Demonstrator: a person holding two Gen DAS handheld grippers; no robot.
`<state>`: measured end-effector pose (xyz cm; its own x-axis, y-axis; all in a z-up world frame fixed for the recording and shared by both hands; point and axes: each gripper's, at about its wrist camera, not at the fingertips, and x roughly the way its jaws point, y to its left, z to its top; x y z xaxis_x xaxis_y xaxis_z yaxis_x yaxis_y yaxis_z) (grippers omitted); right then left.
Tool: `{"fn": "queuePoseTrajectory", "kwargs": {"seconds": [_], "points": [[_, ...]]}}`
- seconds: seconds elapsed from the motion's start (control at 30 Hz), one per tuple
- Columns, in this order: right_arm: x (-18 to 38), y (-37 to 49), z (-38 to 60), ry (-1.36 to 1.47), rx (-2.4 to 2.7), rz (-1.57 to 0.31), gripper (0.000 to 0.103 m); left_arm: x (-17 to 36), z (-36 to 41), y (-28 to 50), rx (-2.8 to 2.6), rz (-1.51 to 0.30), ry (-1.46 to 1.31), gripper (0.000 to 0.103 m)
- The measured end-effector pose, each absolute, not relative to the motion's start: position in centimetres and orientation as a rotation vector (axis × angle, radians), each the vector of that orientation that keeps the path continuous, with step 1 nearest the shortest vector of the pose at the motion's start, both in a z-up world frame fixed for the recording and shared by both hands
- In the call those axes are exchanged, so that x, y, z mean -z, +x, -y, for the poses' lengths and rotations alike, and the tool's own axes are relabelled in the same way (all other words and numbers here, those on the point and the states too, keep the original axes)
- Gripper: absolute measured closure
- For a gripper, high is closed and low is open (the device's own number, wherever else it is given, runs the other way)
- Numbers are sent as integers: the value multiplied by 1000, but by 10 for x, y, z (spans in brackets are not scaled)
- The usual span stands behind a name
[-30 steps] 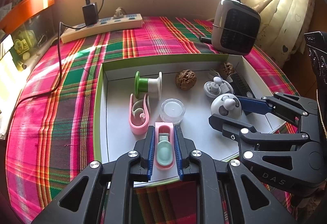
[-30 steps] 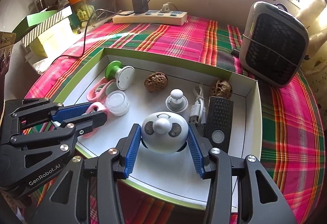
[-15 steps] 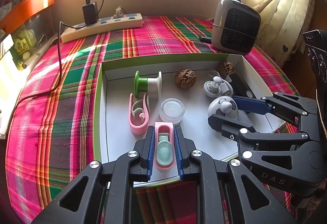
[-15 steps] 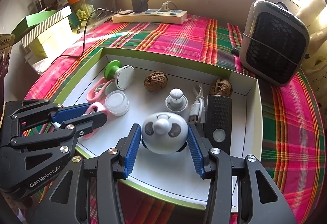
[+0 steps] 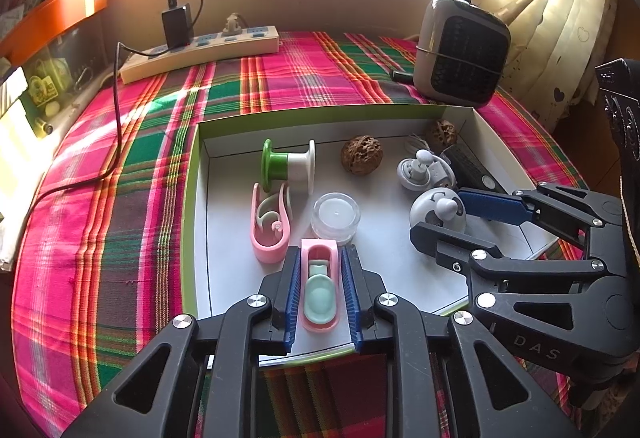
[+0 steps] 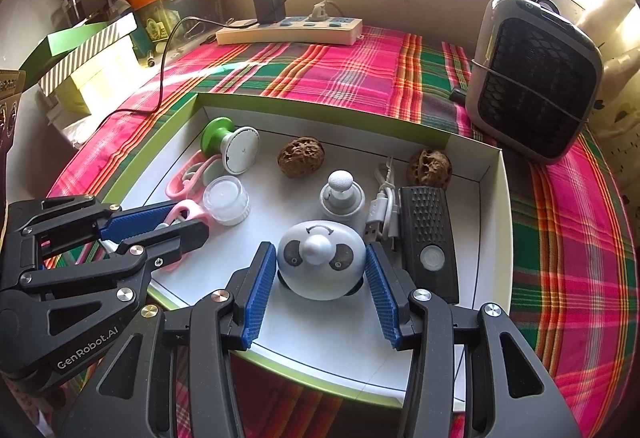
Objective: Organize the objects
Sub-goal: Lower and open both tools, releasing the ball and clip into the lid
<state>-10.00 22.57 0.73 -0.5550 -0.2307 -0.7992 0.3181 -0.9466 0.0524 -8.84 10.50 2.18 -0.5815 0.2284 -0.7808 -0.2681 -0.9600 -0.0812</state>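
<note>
Two grippers are working at the box's [image 5: 192, 174] near edge: your left gripper [image 5: 320, 292] is clamping the pink clip [image 5: 319, 286], long axis pointing away toward the far edge; your right gripper [image 6: 320, 278] is straddling the panda toy [image 6: 320, 265], fingers spread, barely touching.

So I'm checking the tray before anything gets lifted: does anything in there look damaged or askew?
Nothing is spilled. The green-and-white spool lies on its side, and its white flange looks chipped at the lower left edge. The white USB cable sits loosely bunched beside the black remote.
</note>
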Motion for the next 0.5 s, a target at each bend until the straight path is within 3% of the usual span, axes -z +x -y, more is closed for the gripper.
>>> {"fn": "queuePoseTrajectory", "kwargs": {"seconds": [0.1,0.17,0.5], "points": [[-10,-98,-228,1269,2532,-128,55,-23,-105,-85,-2573,-67,-1254,81],[-12,-95,-228,1264,2541,-127,54,-25,-104,-83,-2581,-56,-1252,72],[-26,-76,-232,1213,2598,-106,50,-39,-99,-66,-2628,-54,-1218,66]]}}
